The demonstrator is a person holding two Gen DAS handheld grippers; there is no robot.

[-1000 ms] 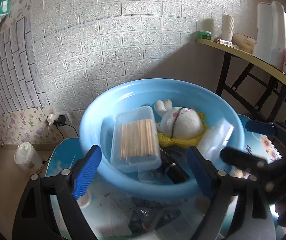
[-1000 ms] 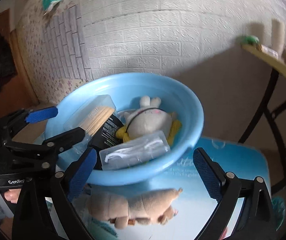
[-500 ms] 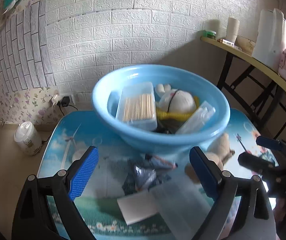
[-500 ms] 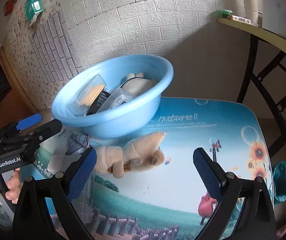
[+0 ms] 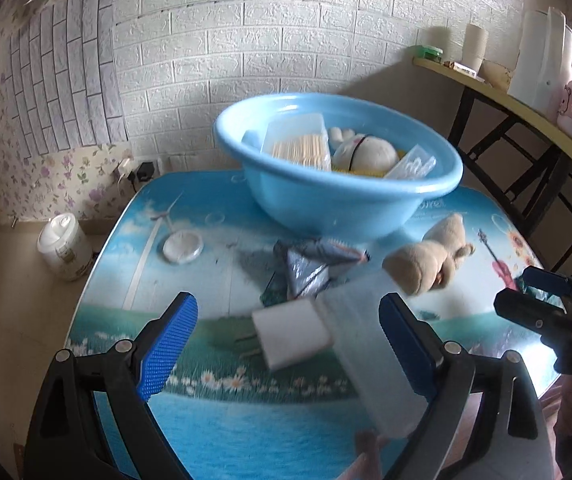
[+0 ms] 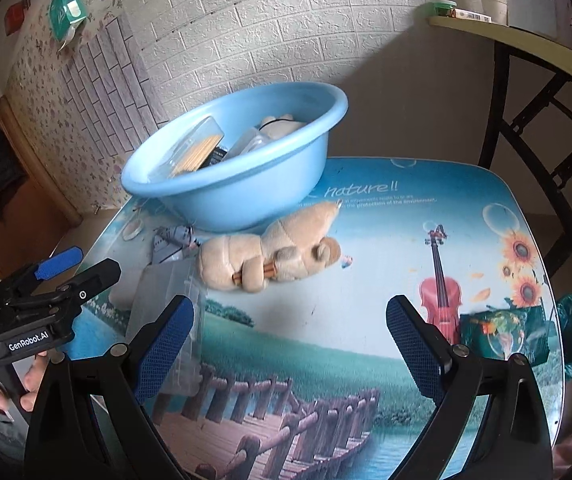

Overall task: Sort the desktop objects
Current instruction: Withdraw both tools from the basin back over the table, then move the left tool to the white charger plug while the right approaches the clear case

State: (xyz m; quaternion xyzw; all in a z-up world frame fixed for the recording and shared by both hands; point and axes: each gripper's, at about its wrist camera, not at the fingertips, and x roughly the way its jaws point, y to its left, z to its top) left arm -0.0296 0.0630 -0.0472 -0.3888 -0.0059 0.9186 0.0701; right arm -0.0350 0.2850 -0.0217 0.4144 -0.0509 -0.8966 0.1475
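At the far side of the desk [image 5: 221, 280], against the brick wall, your blue basin [image 5: 338, 196] sits with things already in it: a clear box of wooden sticks [image 5: 302, 144], a white plush rabbit [image 5: 366, 152] and a small clear packet [image 5: 412, 166]. Just in front of the basin lies a crumpled silver wrapper [image 5: 310, 264], and beside it, toward your right, a tan plush toy [image 6: 269, 252] lies on its side, close to the basin's foot; whether they touch you cannot tell.

Your left tongs [image 5: 286, 340] hang above the near part of the desk with the blue pads spread wide, holding nothing. Between those pads, lower down, you see a white block [image 5: 290, 336] touching a frosted plastic box [image 5: 370, 356], which runs toward the right pad. A small white lid [image 5: 181, 246] rests well off to the left.

Your right tongs [image 6: 290, 348] are also spread wide and grip nothing, hovering over the printed desk top near the violin picture. A dark green bag [image 6: 502, 332] lies near the desk's right edge, just past the right pad.
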